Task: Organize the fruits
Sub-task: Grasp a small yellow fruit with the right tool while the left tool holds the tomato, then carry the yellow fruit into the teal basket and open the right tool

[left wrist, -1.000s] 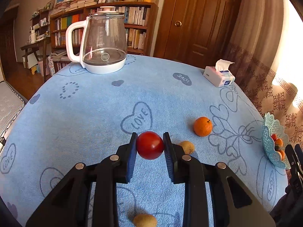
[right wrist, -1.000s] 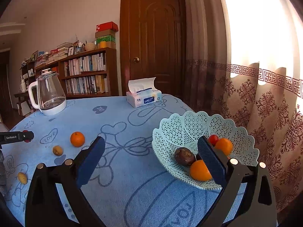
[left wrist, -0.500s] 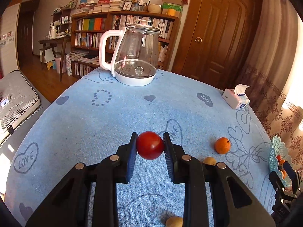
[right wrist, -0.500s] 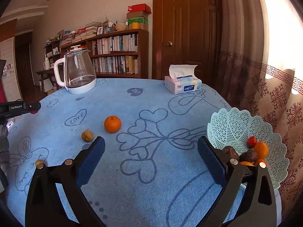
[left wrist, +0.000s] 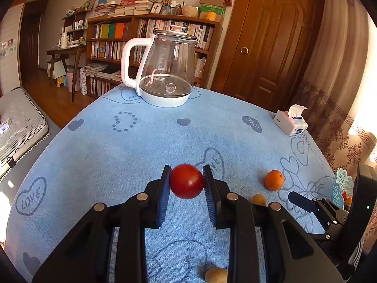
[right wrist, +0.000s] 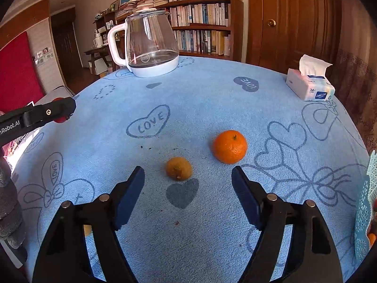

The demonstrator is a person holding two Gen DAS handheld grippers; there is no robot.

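Left gripper (left wrist: 186,181) pinches a red tomato (left wrist: 186,181); right gripper (right wrist: 188,182) gapes wide, holding nothing.
"LOVE" hearts dot the blue tablecloth (right wrist: 212,108).

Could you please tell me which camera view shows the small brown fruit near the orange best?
The right wrist view: the brown fruit lies whole between the open fingers. In the left wrist view it peeks out behind a gripper finger.

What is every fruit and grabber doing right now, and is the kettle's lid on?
left gripper: shut on the red tomato, held above the table
right gripper: open, empty
orange: lying loose on the blue tablecloth
small brown fruit: on the cloth, just ahead of the open right jaws
glass kettle: upright, lid on
tissue box: tissue sticking out
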